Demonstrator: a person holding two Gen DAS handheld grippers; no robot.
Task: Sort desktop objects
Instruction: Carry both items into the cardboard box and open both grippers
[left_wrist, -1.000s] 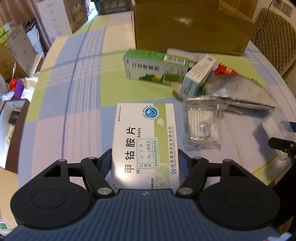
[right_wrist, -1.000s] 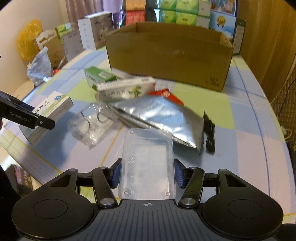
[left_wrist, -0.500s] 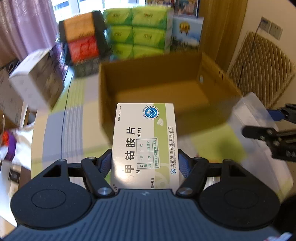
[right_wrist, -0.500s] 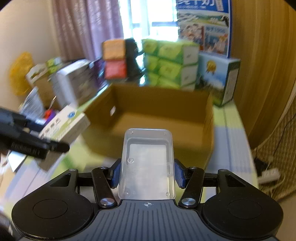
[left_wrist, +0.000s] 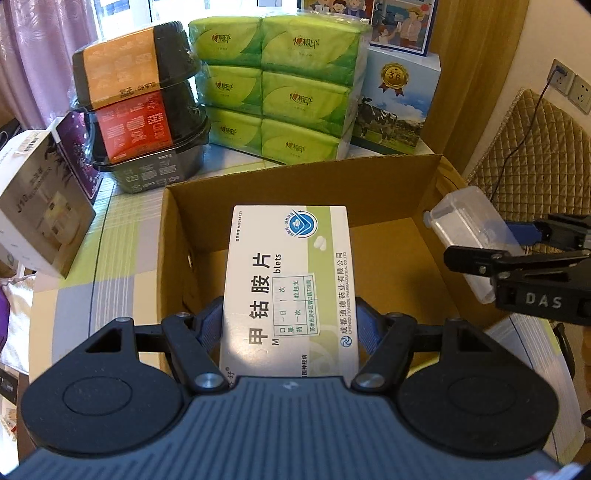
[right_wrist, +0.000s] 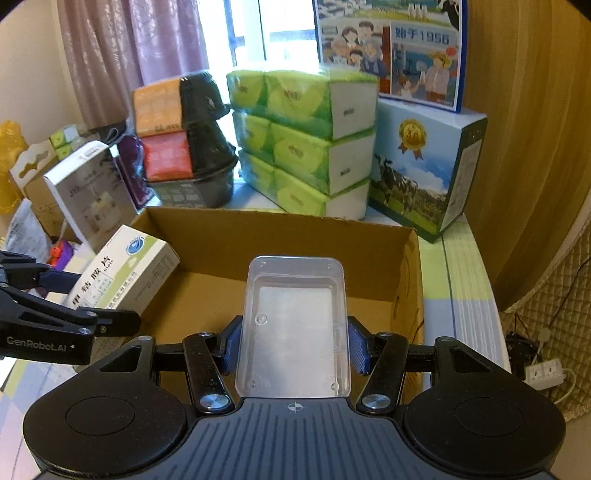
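Right now the left gripper (left_wrist: 290, 325) pinches a white-and-green pill box (left_wrist: 290, 284) by its long sides, blue pads pressed flat against the card. It hangs over the open cardboard box (left_wrist: 177, 258), toward that box's left half, printed face up. The pill box is a flat, crisp rectangle with Chinese print and a round blue logo near its far end.

At 3 o'clock in the left view, the right gripper (right_wrist: 293, 349) clamps a clear plastic tray (right_wrist: 293, 325), likewise held above the cardboard box, toward its right wall. The tray is a shallow rounded rectangle, glossy and see-through, with small round dimples at its corners. From the right view the pill box (right_wrist: 125, 266) shows at 9 o'clock, gripped in the other tool's black fingers.

The cardboard box (right_wrist: 280, 236) is plain brown corrugated board, open-topped; what shows of its floor is bare. It sits on a tablecloth (left_wrist: 110, 251) checked in pale green, blue and white.

Beyond its far wall, at 12 o'clock, stands a stack of green tissue packs (left_wrist: 280, 85) in shiny wrap. At 11 o'clock are black plastic tubs (left_wrist: 136, 107) with orange and red labels, stacked. At 1 o'clock stands a blue carton (left_wrist: 399, 107) printed with a cow and a gold medal. At 9 o'clock leans a white boxed item (left_wrist: 40, 218).
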